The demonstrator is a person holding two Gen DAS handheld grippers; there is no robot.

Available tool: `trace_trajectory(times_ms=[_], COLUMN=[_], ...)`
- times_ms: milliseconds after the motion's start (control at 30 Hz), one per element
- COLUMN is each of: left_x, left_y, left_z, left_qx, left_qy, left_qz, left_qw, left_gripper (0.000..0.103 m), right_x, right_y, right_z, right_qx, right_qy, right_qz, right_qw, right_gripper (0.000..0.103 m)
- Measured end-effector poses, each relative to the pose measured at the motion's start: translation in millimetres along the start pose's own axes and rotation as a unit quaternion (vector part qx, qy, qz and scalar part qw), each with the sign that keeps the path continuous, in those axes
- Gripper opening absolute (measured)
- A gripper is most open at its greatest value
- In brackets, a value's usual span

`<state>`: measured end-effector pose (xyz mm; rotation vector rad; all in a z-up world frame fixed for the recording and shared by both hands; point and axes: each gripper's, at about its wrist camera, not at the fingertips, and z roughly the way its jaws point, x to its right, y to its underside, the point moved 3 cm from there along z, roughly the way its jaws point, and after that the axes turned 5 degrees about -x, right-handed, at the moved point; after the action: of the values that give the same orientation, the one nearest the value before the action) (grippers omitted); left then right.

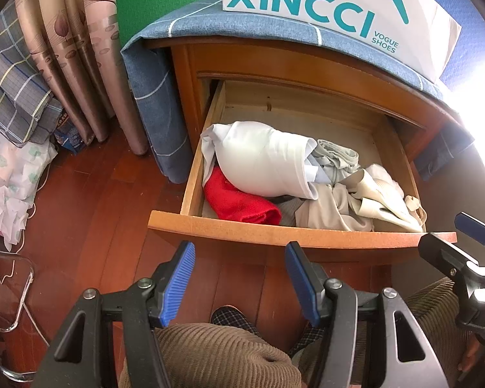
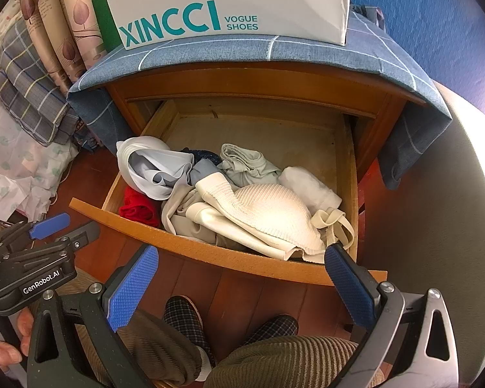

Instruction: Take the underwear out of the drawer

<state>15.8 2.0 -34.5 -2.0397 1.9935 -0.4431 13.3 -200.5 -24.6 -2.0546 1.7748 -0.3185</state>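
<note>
The wooden drawer of a nightstand stands pulled open. It holds a pile of clothes: a white rolled garment, a red cloth, a grey-green piece, and cream ribbed underwear at the front right. My left gripper is open and empty, in front of the drawer's front panel. My right gripper is open wide and empty, just before the drawer front near the cream underwear.
A white XINCCI shoe box sits on a blue checked cloth over the nightstand top. Curtains and plaid fabric stand left. My knees and slippers are below on the wooden floor.
</note>
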Motion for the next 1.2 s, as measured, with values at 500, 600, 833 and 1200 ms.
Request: trace_trajectory(times_ms=[500, 600, 833, 1200], left_x=[-0.4, -0.3, -0.3, 0.1], left_y=[0.3, 0.2, -0.2, -0.5], left_z=[-0.1, 0.2, 0.2, 0.2], left_qx=[0.0, 0.0, 0.0, 0.0], left_qy=[-0.002, -0.002, -0.002, -0.001], left_qz=[0.0, 0.0, 0.0, 0.0], left_qw=[1.0, 1.0, 1.0, 1.0], left_gripper=[0.06, 0.06, 0.06, 0.06], right_x=[-1.3, -1.0, -1.0, -0.2], right_y=[4.0, 4.7, 4.1, 3.6], right_z=[-0.5, -1.2, -1.9, -1.6], right_qx=[0.003, 0.003, 0.004, 0.004], right_qy=[-0.006, -0.008, -0.009, -0.01], right_qz=[0.002, 0.004, 0.004, 0.005], right_qw=[1.0, 1.0, 1.0, 1.0], right_gripper=[0.102, 0.102, 0.102, 0.102])
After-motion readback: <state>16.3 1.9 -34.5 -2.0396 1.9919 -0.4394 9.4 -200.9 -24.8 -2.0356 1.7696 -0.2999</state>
